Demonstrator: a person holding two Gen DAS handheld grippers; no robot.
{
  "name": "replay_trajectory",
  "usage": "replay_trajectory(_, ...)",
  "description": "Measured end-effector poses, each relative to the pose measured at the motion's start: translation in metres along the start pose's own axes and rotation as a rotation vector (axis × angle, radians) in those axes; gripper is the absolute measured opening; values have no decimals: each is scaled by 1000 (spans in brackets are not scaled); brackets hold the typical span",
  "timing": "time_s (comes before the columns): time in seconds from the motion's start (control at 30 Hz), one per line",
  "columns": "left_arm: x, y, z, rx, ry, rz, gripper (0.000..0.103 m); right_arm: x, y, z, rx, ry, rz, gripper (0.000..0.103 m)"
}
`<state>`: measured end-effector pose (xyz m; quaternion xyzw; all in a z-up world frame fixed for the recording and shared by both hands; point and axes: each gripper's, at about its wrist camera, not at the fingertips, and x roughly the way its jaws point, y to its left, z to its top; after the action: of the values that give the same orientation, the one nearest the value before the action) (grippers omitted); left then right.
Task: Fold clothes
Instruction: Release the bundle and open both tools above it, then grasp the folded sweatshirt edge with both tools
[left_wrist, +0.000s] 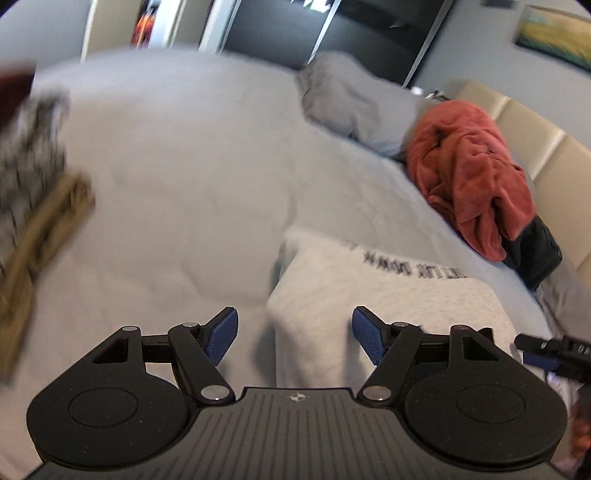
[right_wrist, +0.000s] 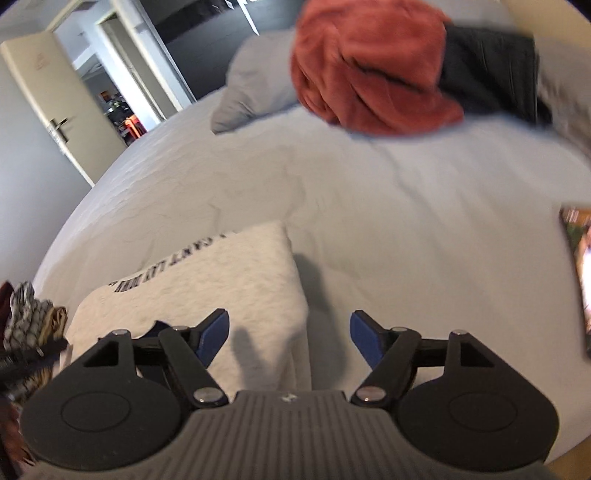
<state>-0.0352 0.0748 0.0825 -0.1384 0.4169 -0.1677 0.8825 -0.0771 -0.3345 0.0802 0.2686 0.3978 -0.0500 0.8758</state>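
A white folded garment (left_wrist: 388, 295) with black lettering lies on the grey bed cover (left_wrist: 177, 177). My left gripper (left_wrist: 293, 339) hovers open over the garment's left edge, with nothing between its blue pads. A blue pad (left_wrist: 539, 360) of the other gripper shows at the right rim of the left wrist view. In the right wrist view the same white garment (right_wrist: 221, 280) lies lower left. My right gripper (right_wrist: 290, 336) stands open over its right edge, with only fabric and bed cover (right_wrist: 406, 221) below the gap.
A red fleece garment (left_wrist: 469, 177) and a black one (left_wrist: 535, 254) are heaped by the beige headboard (left_wrist: 535, 140), next to a grey pillow (left_wrist: 351, 103). Patterned and tan clothes (left_wrist: 33, 166) are piled at the left. A colourful flat object (right_wrist: 580, 266) lies at the right; a door (right_wrist: 55, 110) stands ajar.
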Motion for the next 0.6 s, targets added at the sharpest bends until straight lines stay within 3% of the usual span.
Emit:
replay_trajectory(0.17, 19, 27, -8, -136, 51, -79, 69, 27, -23, -9, 159, 92, 86, 75)
replay_trajectory(0.3, 33, 43, -15, -239, 79, -137, 70, 39, -30, -12, 227, 113, 126, 76)
replay_trajectory(0.53, 45, 38, -14, -225, 104, -145, 71, 51, -19, -13, 216, 132, 169, 75)
replay_trajectory(0.6, 47, 35, -13, -210, 110, -143, 70, 57, -13, -12, 199, 144, 180, 70)
